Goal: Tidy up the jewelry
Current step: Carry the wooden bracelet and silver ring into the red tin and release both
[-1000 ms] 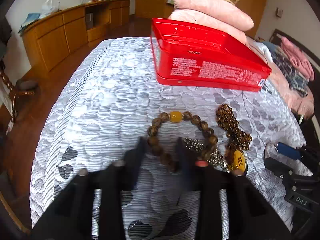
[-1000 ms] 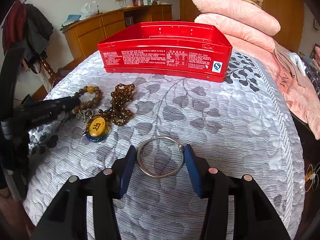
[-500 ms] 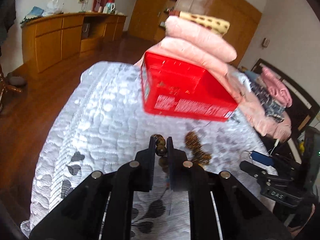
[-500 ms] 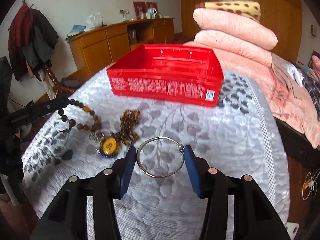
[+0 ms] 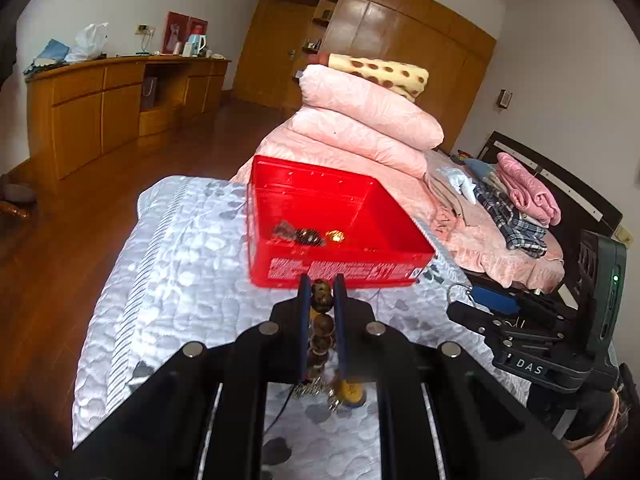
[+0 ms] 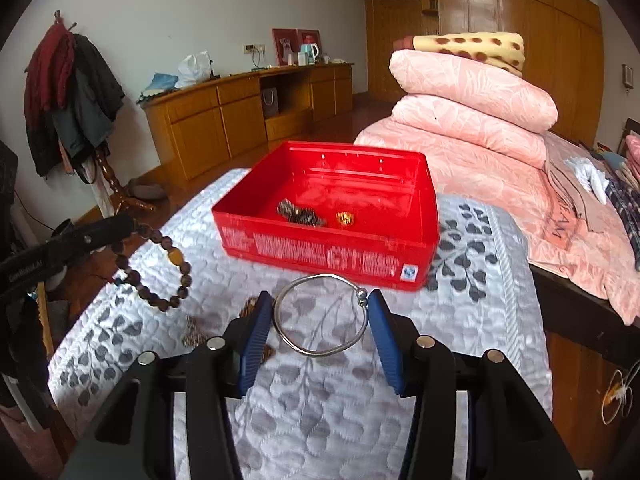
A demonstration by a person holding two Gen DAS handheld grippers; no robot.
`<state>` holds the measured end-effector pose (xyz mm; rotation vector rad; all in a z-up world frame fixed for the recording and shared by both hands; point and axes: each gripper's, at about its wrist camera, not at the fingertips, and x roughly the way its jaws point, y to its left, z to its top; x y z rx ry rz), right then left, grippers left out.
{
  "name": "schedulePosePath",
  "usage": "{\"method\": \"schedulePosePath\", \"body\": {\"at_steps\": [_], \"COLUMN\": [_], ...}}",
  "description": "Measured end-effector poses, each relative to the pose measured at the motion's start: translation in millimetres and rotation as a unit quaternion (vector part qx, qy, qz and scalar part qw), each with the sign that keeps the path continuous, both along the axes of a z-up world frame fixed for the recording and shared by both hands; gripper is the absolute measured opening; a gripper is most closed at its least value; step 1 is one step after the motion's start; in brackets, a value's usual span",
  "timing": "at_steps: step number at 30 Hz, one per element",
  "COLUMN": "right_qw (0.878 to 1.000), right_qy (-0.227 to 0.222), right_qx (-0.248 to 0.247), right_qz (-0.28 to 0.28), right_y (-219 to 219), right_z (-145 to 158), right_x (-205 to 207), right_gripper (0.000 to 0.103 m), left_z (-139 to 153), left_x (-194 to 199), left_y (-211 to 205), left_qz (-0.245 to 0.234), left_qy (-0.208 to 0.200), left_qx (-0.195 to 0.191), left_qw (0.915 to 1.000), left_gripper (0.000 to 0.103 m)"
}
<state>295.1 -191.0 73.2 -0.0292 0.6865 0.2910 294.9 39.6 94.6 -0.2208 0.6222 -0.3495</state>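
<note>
Now we have both pieces off the bed (image 6: 320,420). A second ago our left tool (image 5: 321,292) stood wide around the wooden bead bracelet (image 6: 160,268) as it lay flat on the quilted cover; half a second ago it was closing on the beads; at this moment its jaws are drawn in narrow with a few beads pinched between them, and in the right wrist view the rest of the loop hangs free in the air off to the left. The lift has also carried us up and forward: the red tin box (image 5: 340,256) that we saw only from the side a second ago is open to us from above, with a small dark cluster and a gold piece (image 6: 345,218) already lying inside.

Our right tool (image 6: 320,312) grips the thin silver bangle (image 6: 320,316) across its width, jaws set fairly far apart, just as in the earlier frames, but it too has risen, and the bangle sits clear of the cover, just short of the box's near wall.

Below our left tool the chain and the yellow pendant (image 5: 352,394) remain on the bed.

We judge the pick finished for both pieces; what is left is carrying them over the rim and letting go, minding that the dangling bracelet loop does not catch the near wall.
</note>
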Motion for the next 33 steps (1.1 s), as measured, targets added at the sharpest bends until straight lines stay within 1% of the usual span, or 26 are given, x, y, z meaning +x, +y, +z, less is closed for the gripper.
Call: {"method": "schedulePosePath", "body": {"at_steps": [4, 8, 11, 15, 18, 24, 29, 31, 32, 33], "right_qw": [1.0, 1.0, 1.0, 1.0, 1.0, 1.0, 0.999, 0.998, 0.998, 0.998], "right_qy": [-0.007, -0.013, -0.016, -0.011, -0.002, 0.028, 0.045, 0.046, 0.046, 0.046], "right_qx": [0.003, 0.007, 0.005, 0.007, 0.009, 0.013, 0.021, 0.023, 0.027, 0.029], "right_qz": [0.001, 0.003, 0.003, 0.002, 0.003, -0.003, -0.016, -0.022, -0.024, -0.026], "right_y": [-1.1, -2.6, -1.8, -1.4, -1.2, -3.7, -12.1, -16.4, -19.2, -20.6], "right_z": [10.3, 20.5, 27.0, 27.9, 22.6, -0.6, -16.0, -18.8, -19.6, -19.4], "right_x": [16.5, 36.2, 54.7, 83.8, 104.1, 141.8, 157.7, 160.4, 160.7, 160.7], "right_gripper": [0.049, 0.049, 0.049, 0.049, 0.049, 0.049, 0.05, 0.051, 0.052, 0.053], "left_z": [8.4, 22.6, 36.6, 44.3, 37.8, 8.3, -11.8, -15.9, -17.5, -18.9], "left_x": [12.6, 29.9, 48.4, 77.7, 104.0, 149.8, 166.7, 167.7, 168.8, 169.8], "left_y": [-9.9, -22.1, -31.1, -40.9, -48.7, -54.8, -55.1, -53.4, -53.7, -53.2], "left_qz": [-0.012, -0.022, -0.025, -0.021, -0.019, -0.016, -0.012, -0.007, -0.007, -0.006], "left_qy": [-0.006, -0.02, -0.036, -0.044, -0.038, 0.0, 0.022, 0.024, 0.025, 0.027], "left_qx": [-0.006, -0.002, -0.001, -0.001, 0.003, 0.004, 0.016, 0.022, 0.028, 0.035], "left_qw": [0.9999, 0.9996, 0.999, 0.9988, 0.9991, 0.9999, 0.9996, 0.9995, 0.9993, 0.999], "left_gripper": [0.01, 0.01, 0.01, 0.01, 0.01, 0.01, 0.011, 0.012, 0.017, 0.026]}}
